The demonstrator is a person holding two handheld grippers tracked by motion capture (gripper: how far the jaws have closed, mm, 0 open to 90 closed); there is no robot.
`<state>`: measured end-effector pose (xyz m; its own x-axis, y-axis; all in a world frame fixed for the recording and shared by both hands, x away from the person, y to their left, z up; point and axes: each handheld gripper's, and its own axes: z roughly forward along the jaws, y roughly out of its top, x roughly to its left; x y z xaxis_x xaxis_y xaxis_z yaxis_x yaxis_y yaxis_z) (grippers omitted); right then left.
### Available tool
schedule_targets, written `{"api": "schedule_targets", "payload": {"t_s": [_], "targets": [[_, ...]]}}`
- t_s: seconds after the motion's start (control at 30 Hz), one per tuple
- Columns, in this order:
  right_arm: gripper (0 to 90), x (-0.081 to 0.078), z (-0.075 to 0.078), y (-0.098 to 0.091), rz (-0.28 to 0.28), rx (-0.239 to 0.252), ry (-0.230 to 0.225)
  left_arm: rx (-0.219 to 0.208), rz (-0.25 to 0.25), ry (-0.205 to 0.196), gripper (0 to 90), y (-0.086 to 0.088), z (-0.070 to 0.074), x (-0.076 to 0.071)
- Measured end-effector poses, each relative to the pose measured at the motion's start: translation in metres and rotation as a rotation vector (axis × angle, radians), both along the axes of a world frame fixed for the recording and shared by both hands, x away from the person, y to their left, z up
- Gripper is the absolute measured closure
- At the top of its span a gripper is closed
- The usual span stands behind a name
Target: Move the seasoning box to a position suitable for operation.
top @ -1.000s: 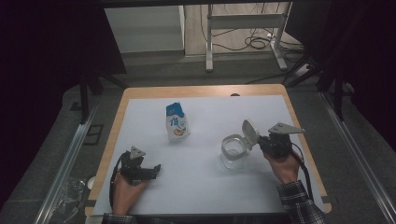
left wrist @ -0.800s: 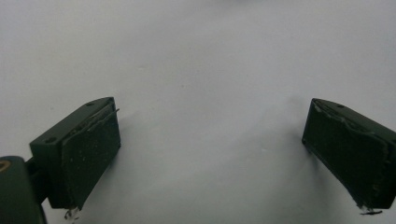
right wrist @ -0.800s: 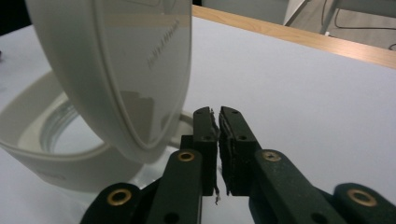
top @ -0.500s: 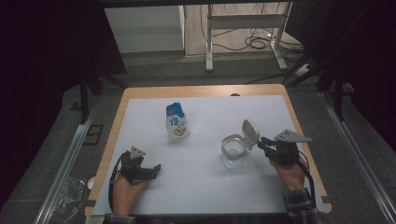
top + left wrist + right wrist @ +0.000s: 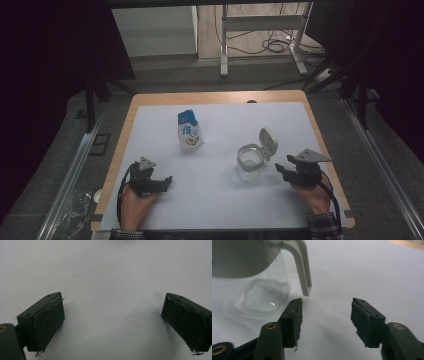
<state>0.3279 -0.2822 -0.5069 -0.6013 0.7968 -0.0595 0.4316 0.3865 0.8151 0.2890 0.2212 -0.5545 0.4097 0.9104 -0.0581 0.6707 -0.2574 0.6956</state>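
The right gripper (image 5: 283, 170) is sitting near the table's right edge, its jaws having just been opening and now standing spread with nothing between them. The clear jug (image 5: 250, 162) (lid flipped up, handle toward that gripper) is standing just beside it, untouched. The left gripper (image 5: 167, 181) is resting near the front left corner, jaws spread over bare white sheet (image 5: 225, 200). A small carton (image 5: 189, 131) is standing toward the far edge.

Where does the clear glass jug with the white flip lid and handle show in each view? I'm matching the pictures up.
High view: the clear glass jug with the white flip lid and handle stands right of centre on the white table cover, just left of the right gripper.
Right gripper view: the jug is upper left, its handle hanging above the left jaw.
Left gripper view: not in it.
Shared landmark: the white table cover.
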Motion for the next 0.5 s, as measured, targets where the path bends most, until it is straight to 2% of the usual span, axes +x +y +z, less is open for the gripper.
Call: {"api": "schedule_targets", "payload": {"t_s": [0.07, 0.17, 0.33, 0.5], "targets": [[37.1, 0.0, -0.002, 0.0, 0.005, 0.001, 0.006, 0.001, -0.001, 0.0, 4.4, 0.0, 0.0, 0.0], [29.4, 0.001, -0.006, 0.0, 0.022, -0.021, 0.04, -0.001, -0.012, -0.004, 4.7, 0.0, 0.0, 0.0], [23.7, 0.001, -0.01, 0.001, 0.04, -0.033, 0.079, -0.001, -0.031, -0.01, 5.6, 0.0, 0.001, 0.0], [20.0, 0.0, -0.016, -0.003, 0.041, -0.039, 0.102, -0.018, -0.05, -0.04, 5.8, 0.0, 0.006, -0.002]]}}
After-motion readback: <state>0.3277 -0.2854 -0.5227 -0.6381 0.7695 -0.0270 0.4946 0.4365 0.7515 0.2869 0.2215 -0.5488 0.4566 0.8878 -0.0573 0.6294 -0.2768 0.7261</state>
